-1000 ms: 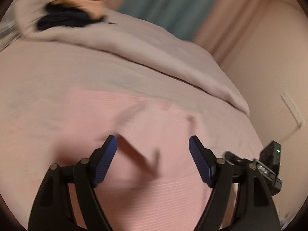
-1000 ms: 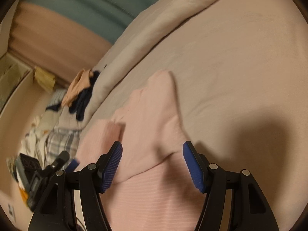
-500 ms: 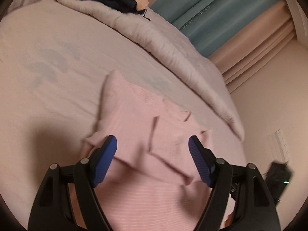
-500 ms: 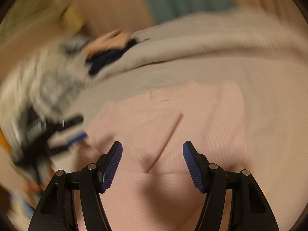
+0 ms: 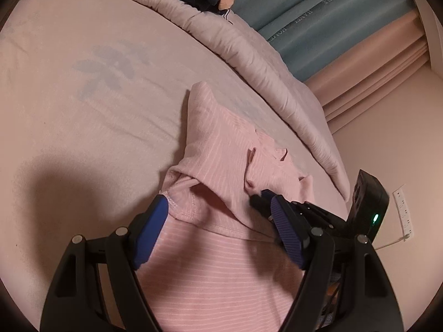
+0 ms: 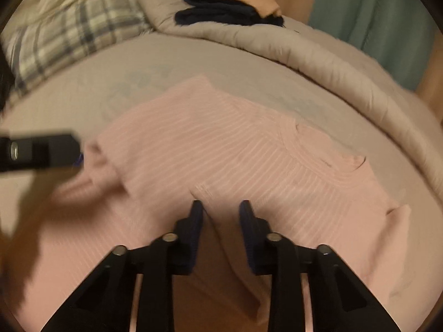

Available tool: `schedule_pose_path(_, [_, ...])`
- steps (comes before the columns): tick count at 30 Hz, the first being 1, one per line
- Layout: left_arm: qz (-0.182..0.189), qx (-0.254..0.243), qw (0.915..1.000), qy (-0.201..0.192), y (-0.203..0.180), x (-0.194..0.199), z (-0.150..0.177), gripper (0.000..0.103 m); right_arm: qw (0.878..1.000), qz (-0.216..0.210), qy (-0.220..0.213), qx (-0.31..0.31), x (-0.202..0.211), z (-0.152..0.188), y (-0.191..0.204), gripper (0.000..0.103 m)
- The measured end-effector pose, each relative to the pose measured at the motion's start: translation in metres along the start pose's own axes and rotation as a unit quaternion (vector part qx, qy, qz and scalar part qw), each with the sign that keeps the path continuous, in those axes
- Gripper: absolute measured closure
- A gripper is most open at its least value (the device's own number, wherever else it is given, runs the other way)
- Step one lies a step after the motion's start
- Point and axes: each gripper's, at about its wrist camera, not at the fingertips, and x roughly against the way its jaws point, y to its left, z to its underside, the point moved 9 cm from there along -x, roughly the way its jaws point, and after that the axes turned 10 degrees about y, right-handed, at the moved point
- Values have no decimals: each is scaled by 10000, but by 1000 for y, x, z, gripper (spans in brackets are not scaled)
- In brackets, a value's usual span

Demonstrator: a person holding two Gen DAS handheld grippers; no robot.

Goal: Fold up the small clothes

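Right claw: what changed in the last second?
The right claw swung across the pink top, and its jaws have just been closing, pinching a fold of it. The left claw stayed wide open over the top's hem. The top still lies on the bed.

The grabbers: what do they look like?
Both match: the left gripper and right gripper have black plastic frames with silver pins. Each finger carries a ribbed blue pad. The right one's black box shows a small green light.
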Motion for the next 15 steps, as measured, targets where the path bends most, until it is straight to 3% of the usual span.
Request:
schedule_pose_path(4, [-80, 14, 9999, 120, 3, -7, 3, 26, 9943, -502, -340, -873, 14, -4, -20, 97])
schedule_pose_path(7, [-296, -79, 9994, 175, 3, -13, 4, 26, 9738, -937, -1013, -1806, 51, 8, -52, 97])
schedule_pose_path(9, [-421, -78, 9988, 232, 5, -18, 4, 26, 9514, -1109, -1475, -2464, 77, 28, -83, 97])
schedule_pose_path(11, [-575, -67, 9979, 291, 9, -24, 6, 27, 9300, -991, -1776, -3063, 96, 57, -114, 97])
schedule_pose_path(15, [-770, -115, 9966, 285, 12, -28, 6, 26, 9005, -605, -1735, -3942, 97, 112, -150, 97])
